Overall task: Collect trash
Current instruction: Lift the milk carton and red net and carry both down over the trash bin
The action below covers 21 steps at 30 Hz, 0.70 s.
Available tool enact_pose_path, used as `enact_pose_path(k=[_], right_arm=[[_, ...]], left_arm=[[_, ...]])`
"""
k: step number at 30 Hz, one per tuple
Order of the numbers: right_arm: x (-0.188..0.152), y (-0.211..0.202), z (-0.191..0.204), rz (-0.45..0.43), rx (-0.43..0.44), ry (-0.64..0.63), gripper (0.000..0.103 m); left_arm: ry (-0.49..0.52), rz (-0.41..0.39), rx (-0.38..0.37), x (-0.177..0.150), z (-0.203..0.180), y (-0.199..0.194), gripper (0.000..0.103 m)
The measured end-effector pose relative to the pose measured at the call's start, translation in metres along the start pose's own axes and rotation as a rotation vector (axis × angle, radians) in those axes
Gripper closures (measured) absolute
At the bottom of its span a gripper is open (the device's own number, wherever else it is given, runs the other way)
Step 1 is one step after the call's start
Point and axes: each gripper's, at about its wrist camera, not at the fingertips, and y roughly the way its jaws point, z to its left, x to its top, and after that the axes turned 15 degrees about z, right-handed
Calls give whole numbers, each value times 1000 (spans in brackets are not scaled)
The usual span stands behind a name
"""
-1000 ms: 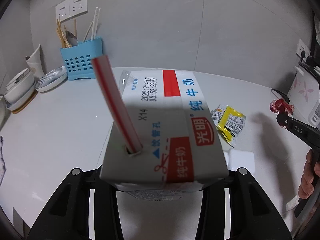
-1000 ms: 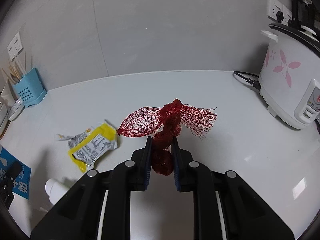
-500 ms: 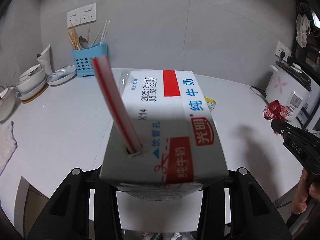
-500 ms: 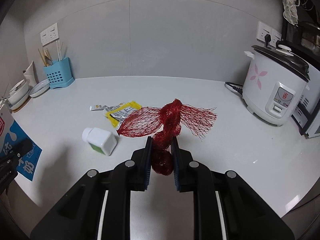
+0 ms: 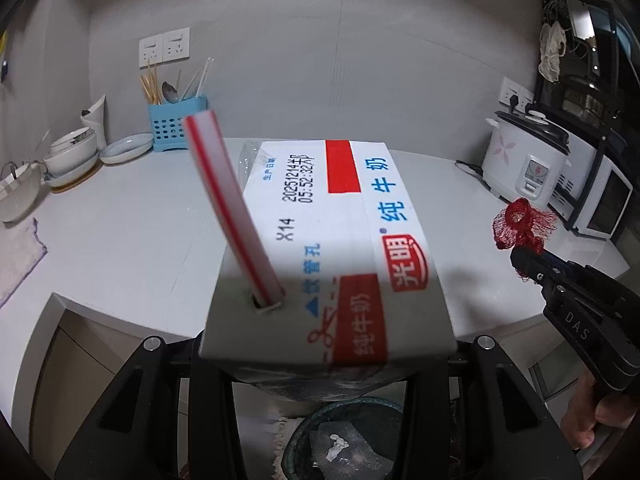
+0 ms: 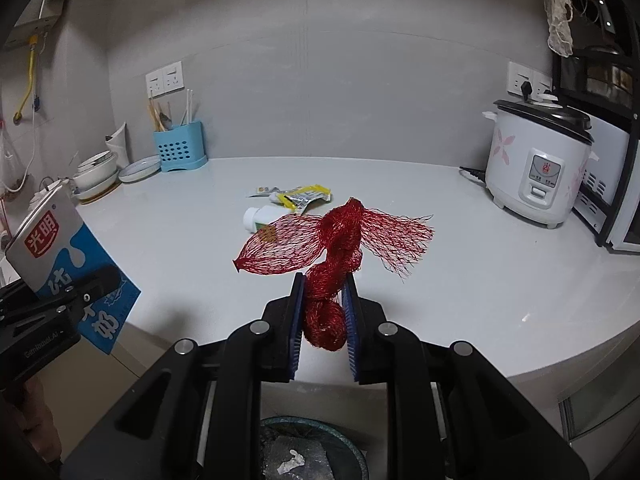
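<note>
My left gripper [image 5: 324, 364] is shut on a white, blue and red milk carton [image 5: 340, 256] with a red-striped straw [image 5: 228, 212]; it also shows in the right wrist view [image 6: 64, 264]. My right gripper [image 6: 324, 312] is shut on a red mesh net bag [image 6: 332, 248], which also shows in the left wrist view [image 5: 520, 224]. Both are held off the counter's front edge, above a dark round trash bin [image 6: 348, 444] on the floor, which also shows in the left wrist view [image 5: 304, 432]. A yellow wrapper [image 6: 304, 198] and a small white bottle [image 6: 258, 218] lie on the counter.
The white counter [image 6: 500, 264] carries a rice cooker [image 6: 536, 168] at the right, a blue utensil holder [image 6: 180, 150] and stacked bowls and plates [image 6: 100, 176] at the back left. A cloth [image 5: 20, 256] lies at the left edge.
Both grippers have pulled back from over the counter to beyond its front edge, still holding the carton and the net. The trash bin has come into view below them.
</note>
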Motion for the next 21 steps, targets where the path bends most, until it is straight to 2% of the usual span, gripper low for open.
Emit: enact_pose_path(k=[13, 21], right_arm=[[-86, -15, 14, 2, 15, -50, 86], [-137, 5, 19, 71, 8, -74, 86]], left_arm=[[50, 36, -29, -67, -10, 4, 62], [67, 74, -55, -109, -13, 18, 62]])
